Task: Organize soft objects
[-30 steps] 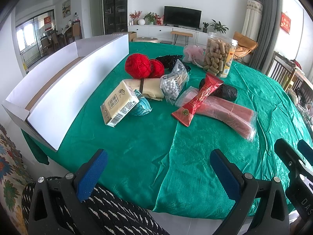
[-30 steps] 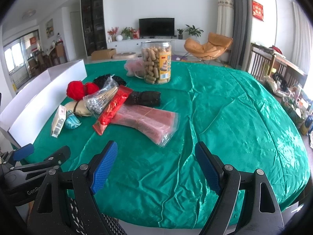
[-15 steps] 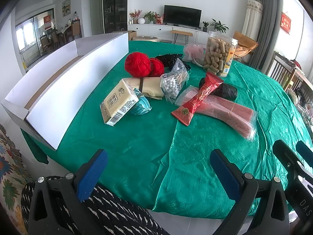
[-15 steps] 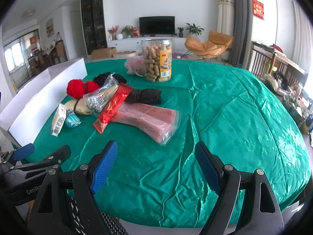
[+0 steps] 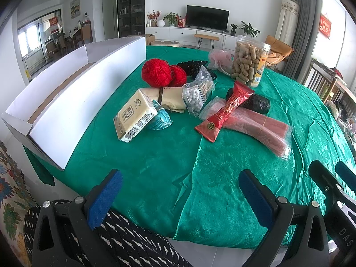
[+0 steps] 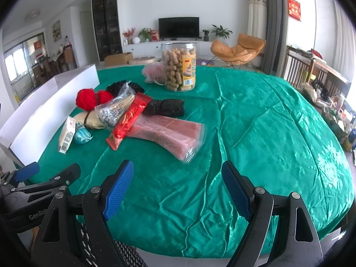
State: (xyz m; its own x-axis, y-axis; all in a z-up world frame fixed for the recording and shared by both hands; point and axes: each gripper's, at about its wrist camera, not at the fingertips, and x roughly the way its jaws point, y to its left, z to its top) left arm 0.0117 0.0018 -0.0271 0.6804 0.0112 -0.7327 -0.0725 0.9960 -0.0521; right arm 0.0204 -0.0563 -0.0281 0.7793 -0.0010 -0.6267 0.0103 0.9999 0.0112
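A pile lies mid-table on the green cloth: two red yarn balls (image 5: 156, 72) (image 6: 86, 98), a teal yarn ball (image 5: 159, 118), a tissue pack (image 5: 134, 119), a cream cloth bundle (image 5: 171, 96), a black bundle (image 5: 258, 103) (image 6: 166, 108), a pink mesh puff (image 5: 219, 59), a red packet (image 5: 224, 113) and a pink plastic pack (image 5: 255, 125) (image 6: 171, 133). A long white box (image 5: 73, 95) (image 6: 44, 109) stands open at the left. My left gripper (image 5: 178, 198) and right gripper (image 6: 175, 191) are open and empty at the near table edge, well short of the pile.
A clear snack jar (image 5: 249, 61) (image 6: 179, 66) stands behind the pile. A bag of beads and sticks (image 5: 198, 93) leans on the pile. The right gripper shows at the left wrist view's right edge (image 5: 333, 184). A patterned black cushion (image 5: 124, 240) sits below the table edge.
Both views have shifted very slightly; the pile looks a touch closer. Both grippers stay open and empty, and nothing on the table has moved.
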